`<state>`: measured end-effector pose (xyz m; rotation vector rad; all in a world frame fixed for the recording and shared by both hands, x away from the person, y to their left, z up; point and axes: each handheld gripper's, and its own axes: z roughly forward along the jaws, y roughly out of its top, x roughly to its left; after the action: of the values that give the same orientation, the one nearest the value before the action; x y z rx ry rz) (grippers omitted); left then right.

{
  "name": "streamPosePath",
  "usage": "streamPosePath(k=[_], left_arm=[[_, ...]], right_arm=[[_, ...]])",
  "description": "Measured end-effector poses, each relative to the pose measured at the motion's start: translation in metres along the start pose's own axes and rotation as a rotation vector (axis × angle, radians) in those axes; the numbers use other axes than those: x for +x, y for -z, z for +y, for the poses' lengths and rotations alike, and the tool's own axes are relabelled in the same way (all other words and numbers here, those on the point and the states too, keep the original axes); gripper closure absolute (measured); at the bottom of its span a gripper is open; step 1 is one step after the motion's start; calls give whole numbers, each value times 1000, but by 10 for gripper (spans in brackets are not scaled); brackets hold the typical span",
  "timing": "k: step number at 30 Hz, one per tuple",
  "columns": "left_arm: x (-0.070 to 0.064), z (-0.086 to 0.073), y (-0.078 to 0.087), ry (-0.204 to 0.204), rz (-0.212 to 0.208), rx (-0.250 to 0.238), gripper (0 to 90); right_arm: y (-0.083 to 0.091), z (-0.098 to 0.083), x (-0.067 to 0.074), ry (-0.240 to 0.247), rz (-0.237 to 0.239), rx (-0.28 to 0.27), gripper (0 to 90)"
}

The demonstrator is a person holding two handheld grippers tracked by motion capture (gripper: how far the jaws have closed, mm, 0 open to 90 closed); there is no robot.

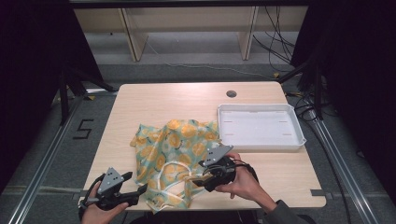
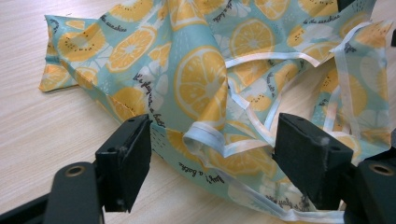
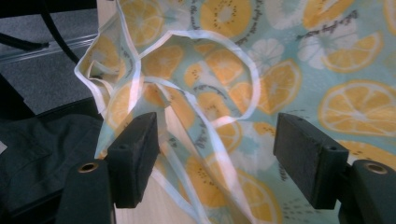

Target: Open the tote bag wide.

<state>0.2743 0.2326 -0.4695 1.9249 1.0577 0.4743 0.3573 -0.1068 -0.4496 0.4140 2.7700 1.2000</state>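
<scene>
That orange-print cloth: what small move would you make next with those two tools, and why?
Probably close the left gripper on the white-trimmed edge lying between its open jaws. The cloth is still crumpled on the table, and the right gripper also stands open over it, so neither holds it yet.

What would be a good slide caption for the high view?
Two hand-held claws, left and right, both open at the near edge of a crumpled lemon-print cloth beside a white tray.

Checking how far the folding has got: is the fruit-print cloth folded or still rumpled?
Rumpled: the cloth lies bunched in loose creases on the table, white-trimmed edges twisted.
</scene>
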Motion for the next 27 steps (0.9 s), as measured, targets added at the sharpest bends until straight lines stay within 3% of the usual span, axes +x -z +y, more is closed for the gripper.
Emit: streamPosePath(k=[2, 5, 6, 7, 9, 11, 13, 16, 17, 19, 20, 21, 22, 23, 24, 27], left_arm=[[0, 0, 0, 8, 4, 0, 272], [-1, 0, -1, 13, 2, -1, 272], [-2, 0, -1, 7, 6, 1, 272], [-2, 0, -1, 7, 6, 1, 272], [-2, 0, 0, -1, 9, 3, 271], [-4, 1, 0, 1, 15, -23, 270], [-7, 4, 3, -16, 21, -39, 271], [-13, 8, 7, -43, 21, -65, 271], [-16, 10, 8, -50, 12, -69, 270], [-23, 11, 7, -73, 0, -72, 271], [-25, 12, 6, -104, -17, -71, 270], [-30, 12, 4, -96, -27, -72, 271], [-33, 13, 2, -116, -38, -66, 269], [-33, 13, 2, -116, -38, -66, 260], [-37, 15, -8, -163, -58, -54, 249], [-46, 17, -25, -195, -55, -12, 233]], right_arm=[[-4, 0, 2, -8, -1, 15, 319], [-13, 1, 2, 24, 12, 33, 358], [-16, 1, 3, 15, 10, 53, 404], [-19, 1, 2, 49, 18, 63, 481], [-24, 1, 3, 64, 13, 89, 637], [-26, 3, 2, 117, 15, 90, 790], [-23, 8, 2, 111, -1, 88, 883], [-18, 20, -3, 124, -9, 47, 900], [-15, 24, -3, 100, -16, 42, 900], [-11, 32, -8, 102, -12, 4, 900], [-9, 36, -11, 96, -14, -12, 900], [-6, 40, -13, 82, -18, -29, 900], [-3, 44, -14, 43, -22, -36, 900], [-2, 48, -19, 70, -19, -61, 900], [0, 51, -22, 63, -10, -78, 900], [6, 61, -28, 36, -17, -107, 900]])
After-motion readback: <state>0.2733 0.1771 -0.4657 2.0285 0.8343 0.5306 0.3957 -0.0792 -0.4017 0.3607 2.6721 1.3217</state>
